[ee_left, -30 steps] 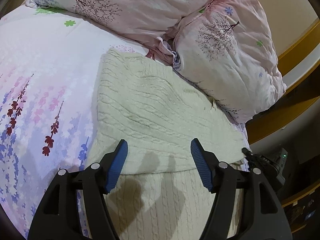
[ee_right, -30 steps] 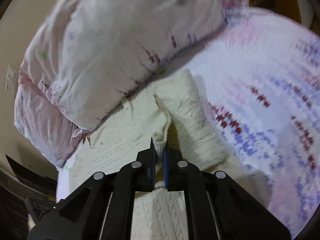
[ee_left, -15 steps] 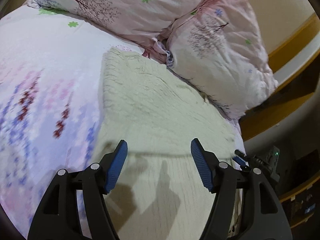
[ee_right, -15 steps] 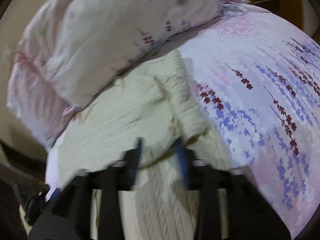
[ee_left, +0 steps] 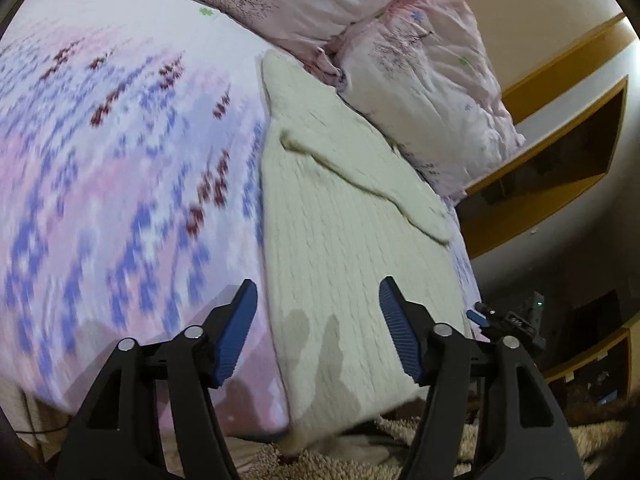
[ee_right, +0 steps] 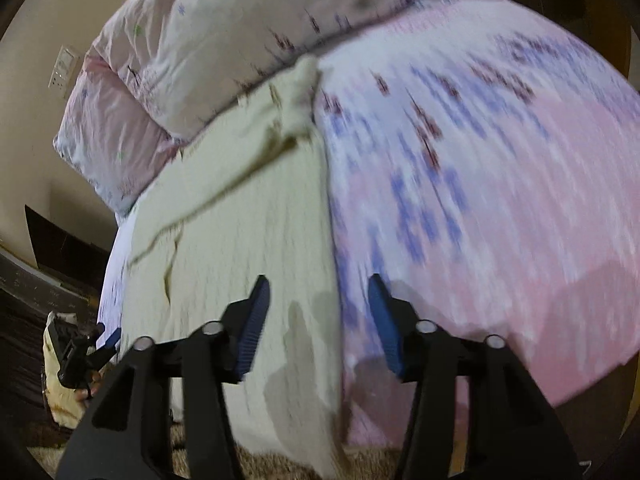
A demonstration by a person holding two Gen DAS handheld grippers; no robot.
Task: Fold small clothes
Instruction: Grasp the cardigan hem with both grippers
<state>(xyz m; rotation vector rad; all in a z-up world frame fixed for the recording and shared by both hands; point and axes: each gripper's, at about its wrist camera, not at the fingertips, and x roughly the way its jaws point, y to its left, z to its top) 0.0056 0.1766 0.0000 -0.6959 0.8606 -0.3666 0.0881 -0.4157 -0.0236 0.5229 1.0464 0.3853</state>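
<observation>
While the cream cable-knit sweater [ee_left: 344, 240] lies flat along the floral bed's [ee_left: 120, 160] edge below the pink pillows [ee_left: 420, 80], my left gripper [ee_left: 316, 332] and right gripper [ee_right: 316, 320] tilt downward above it, jaws apart, empty, both closing.

Bed [ee_left: 120, 160] takes up most of both views, covered in a pink-and-lilac floral sheet with dark red sprigs. Two pale pink pillows [ee_left: 420, 60] with little tree prints sit along the top of the frame in the left wrist view. Beige wall [ee_left: 540, 12] in the upper right there, with yellow wooden shelving [ee_left: 560, 128] below it, dark inside. In the right wrist view there's a white wall switch plate [ee_right: 64, 66] at the upper left. Shaggy beige carpet [ee_left: 400, 440] along the bottom edge. Lighting is dim and warm, with soft shadows.
</observation>
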